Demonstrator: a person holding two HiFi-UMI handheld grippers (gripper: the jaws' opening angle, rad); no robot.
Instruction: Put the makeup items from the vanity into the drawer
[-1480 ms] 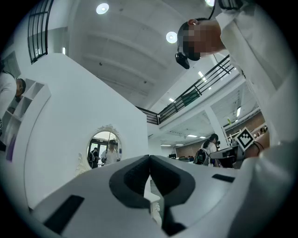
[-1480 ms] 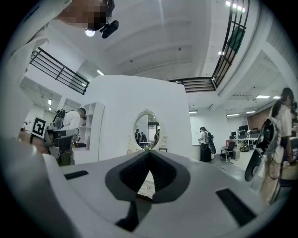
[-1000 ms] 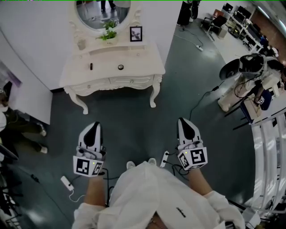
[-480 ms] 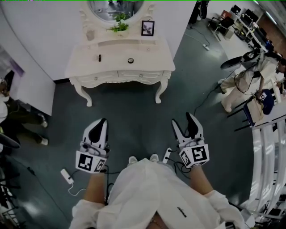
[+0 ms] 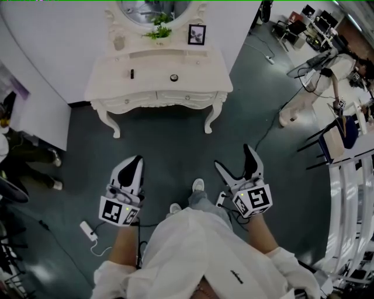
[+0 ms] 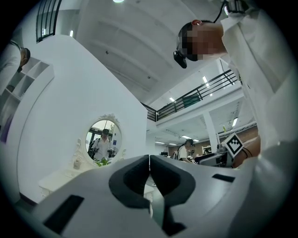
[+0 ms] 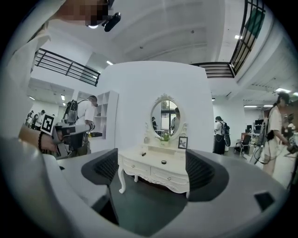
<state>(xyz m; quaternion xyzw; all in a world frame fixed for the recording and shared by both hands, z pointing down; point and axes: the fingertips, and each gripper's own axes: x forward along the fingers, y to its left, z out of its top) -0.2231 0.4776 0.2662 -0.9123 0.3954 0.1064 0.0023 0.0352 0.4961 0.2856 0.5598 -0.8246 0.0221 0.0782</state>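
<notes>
A white vanity (image 5: 117,93) (image 7: 139,160) stands against the far wall, well ahead of me across the dark floor. On its top lie a small dark tube (image 5: 132,73) (image 7: 143,154) and a round dark compact (image 5: 173,77) (image 7: 163,162). Its two drawers (image 5: 158,97) are closed. My left gripper (image 5: 133,162) (image 6: 149,160) is shut and empty, held low at the left. My right gripper (image 5: 235,162) (image 7: 150,169) has just been opening; its jaws stand wide with nothing between them, and the vanity shows through the gap.
An oval mirror (image 5: 155,9), a small plant (image 5: 159,32), a framed picture (image 5: 197,34) and a cup (image 5: 119,42) sit at the vanity's back. Cables and a power strip (image 5: 89,232) lie on the floor. A robot stand (image 5: 304,87) and people are at the right.
The right gripper's jaws went from shut to wide open. The vanity has shifted slightly right and up in the head view, and one foot has stepped forward.
</notes>
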